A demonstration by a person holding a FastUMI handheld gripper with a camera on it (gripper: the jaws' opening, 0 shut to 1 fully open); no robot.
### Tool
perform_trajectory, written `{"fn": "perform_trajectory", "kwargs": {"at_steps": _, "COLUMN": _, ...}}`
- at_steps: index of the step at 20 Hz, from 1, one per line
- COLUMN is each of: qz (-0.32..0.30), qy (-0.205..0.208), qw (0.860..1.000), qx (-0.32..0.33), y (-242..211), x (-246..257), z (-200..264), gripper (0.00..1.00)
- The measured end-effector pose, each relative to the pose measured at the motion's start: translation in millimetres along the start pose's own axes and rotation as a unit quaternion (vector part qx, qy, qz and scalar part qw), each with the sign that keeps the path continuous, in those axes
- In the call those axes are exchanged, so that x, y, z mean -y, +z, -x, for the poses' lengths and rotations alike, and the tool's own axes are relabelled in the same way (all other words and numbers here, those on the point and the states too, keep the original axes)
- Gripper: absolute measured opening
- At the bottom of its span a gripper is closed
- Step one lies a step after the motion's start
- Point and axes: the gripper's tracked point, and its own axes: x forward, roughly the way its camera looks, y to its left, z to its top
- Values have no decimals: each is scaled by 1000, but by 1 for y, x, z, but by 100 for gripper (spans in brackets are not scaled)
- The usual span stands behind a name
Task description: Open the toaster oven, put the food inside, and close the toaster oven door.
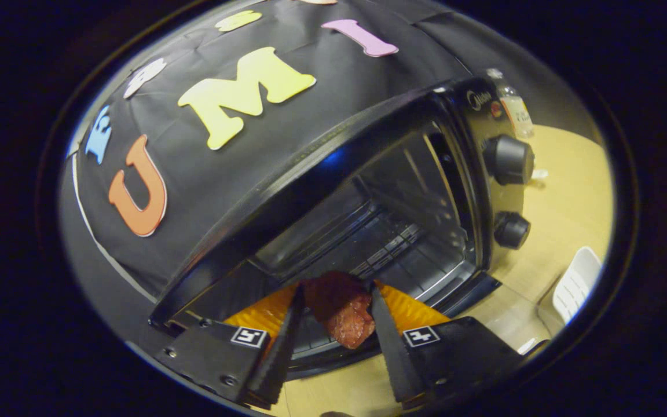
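1. Farthest left you have the toaster oven (333, 174), black, standing against the booth's cloth wall, its cavity open toward your gripper.
2. Inside it you can see the wire rack (368, 243) crossing the dark interior.
3. Your gripper (336, 310) sits at the oven's mouth, jaws clenched on the food (342, 315), a reddish-brown lump pressed between both fingers.
4. The food sits right at the front edge of the cavity; whether it is already over the rack is hard for you to judge at this angle.
5. To the right, on the oven's control panel, you see two round knobs (508, 159), one above the other.
6. Beyond the panel stands a clear bottle (516, 110) on the wooden table (565, 202).
7. Farthest right, a white ribbed object (576, 284) lies on the table.
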Motion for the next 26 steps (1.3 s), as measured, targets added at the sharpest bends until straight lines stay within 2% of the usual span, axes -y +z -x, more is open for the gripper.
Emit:
{"fn": "perform_trajectory", "kwargs": {"at_steps": 2, "qz": 47, "qy": -6, "qw": 999, "qx": 9, "y": 5, "x": 2, "z": 8, "gripper": 92}}
{"fn": "perform_trajectory", "kwargs": {"at_steps": 3, "qz": 66, "qy": -7, "qw": 998, "qx": 8, "y": 7, "x": 3, "z": 10, "gripper": 97}}
{"fn": "perform_trajectory", "kwargs": {"at_steps": 7, "qz": 129, "qy": 15, "qw": 992, "qx": -11, "y": 8, "x": -2, "z": 40, "gripper": 97}}
{"fn": "perform_trajectory", "kwargs": {"at_steps": 13, "qz": 222, "qy": 45, "qw": 974, "qx": -32, "y": 14, "x": -8, "z": 111, "gripper": 98}}
{"fn": "perform_trajectory", "kwargs": {"at_steps": 18, "qz": 259, "qy": 38, "qw": 963, "qx": -64, "y": 12, "x": 13, "z": 165, "gripper": 97}}
{"fn": "perform_trajectory", "kwargs": {"at_steps": 26, "qz": 305, "qy": 14, "qw": 947, "qx": -103, "y": -15, "x": 52, "z": 212, "gripper": 98}}
